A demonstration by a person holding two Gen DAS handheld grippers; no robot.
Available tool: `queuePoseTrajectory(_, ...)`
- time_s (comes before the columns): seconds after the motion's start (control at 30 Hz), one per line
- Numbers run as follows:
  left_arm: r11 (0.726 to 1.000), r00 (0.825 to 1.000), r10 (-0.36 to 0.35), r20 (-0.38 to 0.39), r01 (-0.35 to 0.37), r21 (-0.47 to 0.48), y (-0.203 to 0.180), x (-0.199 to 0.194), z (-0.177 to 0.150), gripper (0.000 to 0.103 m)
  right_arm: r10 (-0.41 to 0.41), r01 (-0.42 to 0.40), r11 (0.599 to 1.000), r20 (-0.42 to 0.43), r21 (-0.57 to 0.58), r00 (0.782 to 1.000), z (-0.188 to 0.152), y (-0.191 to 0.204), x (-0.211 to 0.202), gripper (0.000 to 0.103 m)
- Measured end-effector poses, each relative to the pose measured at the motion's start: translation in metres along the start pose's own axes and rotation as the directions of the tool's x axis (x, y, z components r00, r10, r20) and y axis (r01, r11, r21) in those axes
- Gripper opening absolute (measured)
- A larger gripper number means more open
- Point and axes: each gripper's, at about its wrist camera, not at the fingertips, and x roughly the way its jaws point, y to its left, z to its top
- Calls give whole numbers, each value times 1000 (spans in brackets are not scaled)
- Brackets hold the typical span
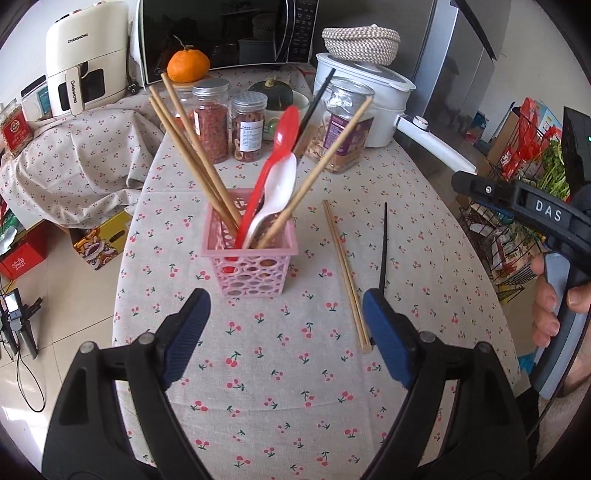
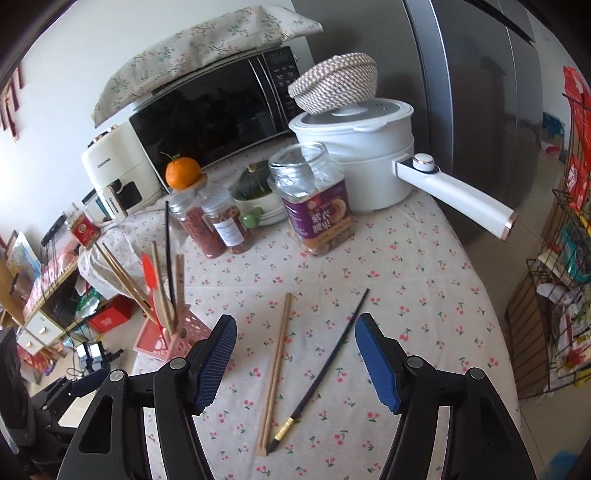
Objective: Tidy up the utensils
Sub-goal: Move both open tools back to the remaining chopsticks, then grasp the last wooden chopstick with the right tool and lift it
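Observation:
A pink perforated utensil basket (image 1: pixel 251 254) stands on the cherry-print tablecloth (image 1: pixel 295 369). It holds several wooden chopsticks (image 1: pixel 188 155), a red spoon (image 1: pixel 273 162), a white spoon (image 1: pixel 277 195) and a black chopstick (image 1: pixel 314 103). A pair of wooden chopsticks (image 1: pixel 345 277) and a black chopstick (image 1: pixel 383 247) lie on the cloth to its right. My left gripper (image 1: pixel 284 325) is open and empty, in front of the basket. My right gripper (image 2: pixel 295 350) is open and empty, above the wooden pair (image 2: pixel 275 369) and the black chopstick (image 2: pixel 328 365). The basket (image 2: pixel 173 339) shows at its left.
Behind the basket stand spice jars (image 1: pixel 212 118), a large glass jar (image 1: pixel 343 125), a white electric pot (image 1: pixel 369 96) with a long handle (image 2: pixel 454 195), a squash (image 1: pixel 271 94), an orange (image 1: pixel 187 65) and a microwave (image 1: pixel 229 33). Wire racks (image 2: pixel 561 277) stand right of the table.

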Motion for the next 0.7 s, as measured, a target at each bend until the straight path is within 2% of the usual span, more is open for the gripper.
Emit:
queuePoseTrajectory(0.17, 994, 999, 23, -31, -20, 109, -35, 12, -13, 85, -34, 40, 999, -151, 36, 988, -12, -28, 12, 72)
queuePoseTrajectory(0.27, 987, 998, 31, -59, -21, 159, -55, 22, -19, 85, -59, 68, 997, -186, 39, 981, -18, -43, 12, 74)
queuePoseTrajectory(0.4, 980, 994, 21, -106, 1, 199, -74, 34, -27, 85, -99, 96, 995, -207, -24, 973, -23, -52, 14, 78)
queuePoseTrajectory(0.53, 982, 990, 36, -137, -10, 186, -72, 40, -31, 85, -56, 49, 998, -273, -34, 960, -22, -54, 37, 78)
queuePoseTrajectory(0.7, 990, 991, 42, -130, -24, 138, -55, 37, -32, 85, -37, 27, 999, -332, -35, 943, -15, -38, 84, 78)
